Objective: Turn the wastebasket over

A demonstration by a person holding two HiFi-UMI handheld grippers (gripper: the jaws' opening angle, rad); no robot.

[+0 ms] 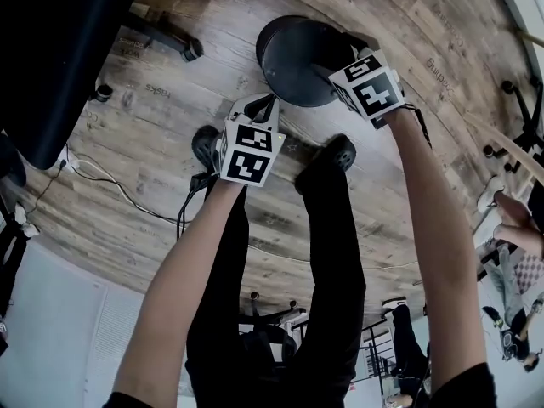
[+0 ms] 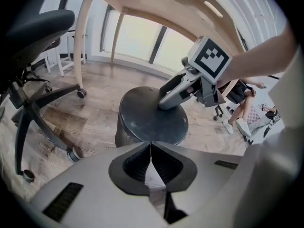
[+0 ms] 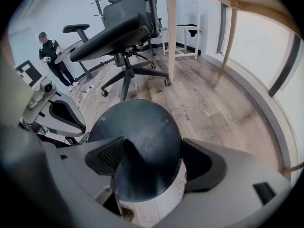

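Wastebasket (image 1: 297, 62) bottom-up, looks light, stiff mesh; take wall at 6 o'clock. Left gripper (image 2: 151, 161) closed, empty; right gripper (image 3: 154, 158) spread over base.

The wastebasket (image 1: 297, 62) stands bottom up on the floor (image 1: 408, 194). The right gripper (image 3: 152, 148) is over its bottom, the left gripper (image 2: 151, 148) is beside it. A chair (image 3: 123, 37) stands behind.

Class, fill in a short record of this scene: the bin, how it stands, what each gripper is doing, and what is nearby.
Object: dark grey round mesh wastebasket
Stance: on the wooden plank floor, closed flat base facing up
Left gripper: shut, empty, near the basket
Right gripper: open, tips down at the upturned base
Nearby: black office chair
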